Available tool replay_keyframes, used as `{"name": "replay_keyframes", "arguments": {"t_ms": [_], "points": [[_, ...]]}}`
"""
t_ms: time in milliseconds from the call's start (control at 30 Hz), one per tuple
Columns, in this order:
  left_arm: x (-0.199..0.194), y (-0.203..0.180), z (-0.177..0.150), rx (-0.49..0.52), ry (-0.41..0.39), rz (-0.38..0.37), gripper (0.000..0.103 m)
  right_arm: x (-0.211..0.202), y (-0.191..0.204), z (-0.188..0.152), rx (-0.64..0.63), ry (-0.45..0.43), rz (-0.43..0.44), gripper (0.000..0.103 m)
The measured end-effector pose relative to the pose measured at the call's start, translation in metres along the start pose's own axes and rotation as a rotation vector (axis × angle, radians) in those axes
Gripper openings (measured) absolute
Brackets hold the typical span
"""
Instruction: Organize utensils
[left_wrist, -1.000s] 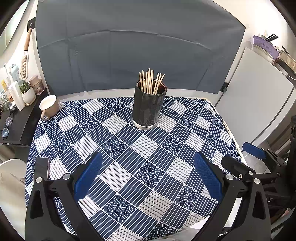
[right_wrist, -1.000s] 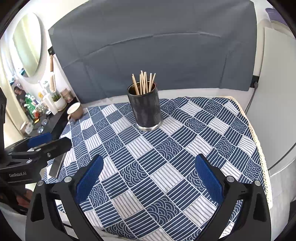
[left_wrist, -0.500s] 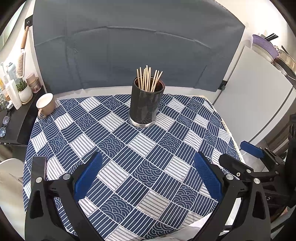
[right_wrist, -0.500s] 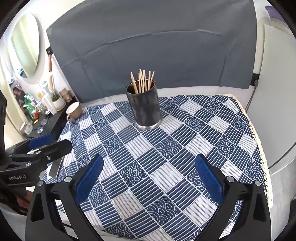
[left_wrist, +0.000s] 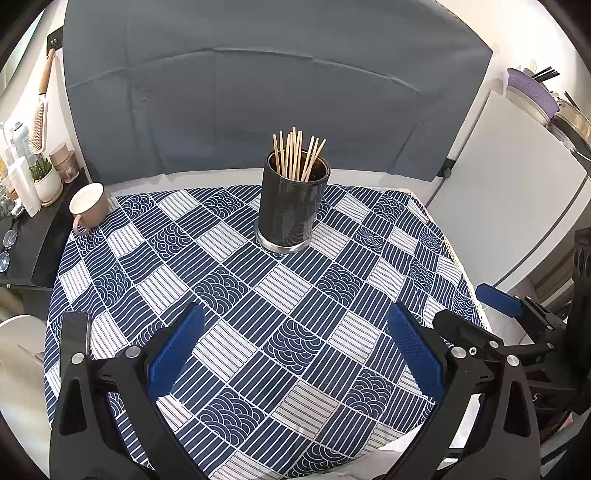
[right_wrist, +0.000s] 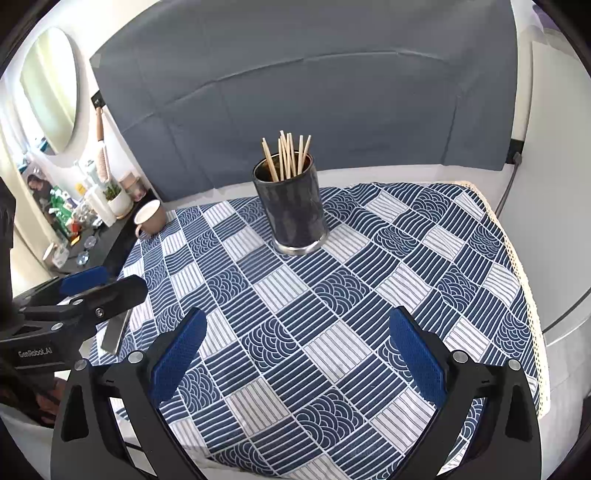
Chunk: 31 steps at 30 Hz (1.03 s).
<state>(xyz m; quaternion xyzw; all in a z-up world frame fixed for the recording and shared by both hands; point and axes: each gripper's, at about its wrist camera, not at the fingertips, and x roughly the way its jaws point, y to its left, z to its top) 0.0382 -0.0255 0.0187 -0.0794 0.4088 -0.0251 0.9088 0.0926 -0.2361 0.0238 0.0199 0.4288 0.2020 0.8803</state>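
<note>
Your left hand-held gripper (left_wrist: 295, 354) hangs over the near part of the counter (left_wrist: 236, 295), its two blue-padded fingers (left_wrist: 175, 354) spread wide with nothing between them. Your right hand-held gripper (right_wrist: 295, 354) is the same: spread wide, empty, above the near edge of the blue-and-white patterned tablecloth (right_wrist: 369, 295) that covers the counter. Each one shows in the other's camera, the right at the far right edge of the left wrist view (left_wrist: 495, 306) and the left at the left edge of the right wrist view (right_wrist: 85, 288).

The bundle of pale wooden chopsticks (left_wrist: 295, 155) stands upright in the dark cylindrical holder with a silver base (left_wrist: 291, 210), tips fanning slightly above the rim. The holder sits upright on the cloth toward the far middle of the counter, well apart from both grippers and ahead of them, in front of the grey backdrop sheet (left_wrist: 258, 92).

A beige mug with a white inside (left_wrist: 88, 208) sits at the far left corner of the counter, well apart from the holder. In the right wrist view the same mug (right_wrist: 149, 218) lies left of the holder (right_wrist: 293, 210) and its chopsticks (right_wrist: 286, 155).
</note>
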Motion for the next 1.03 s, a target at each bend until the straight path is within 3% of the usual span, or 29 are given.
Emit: {"name": "replay_keyframes", "arguments": {"t_ms": [733, 1033], "points": [[0.01, 0.001, 0.009, -0.001, 0.018, 0.01, 0.097, 0.01, -0.004, 0.013, -0.007, 0.013, -0.006, 0.095], [0.02, 0.013, 0.019, -0.022, 0.03, 0.065, 0.097, 0.017, -0.008, 0.018, 0.004, 0.019, -0.004, 0.095]]}}
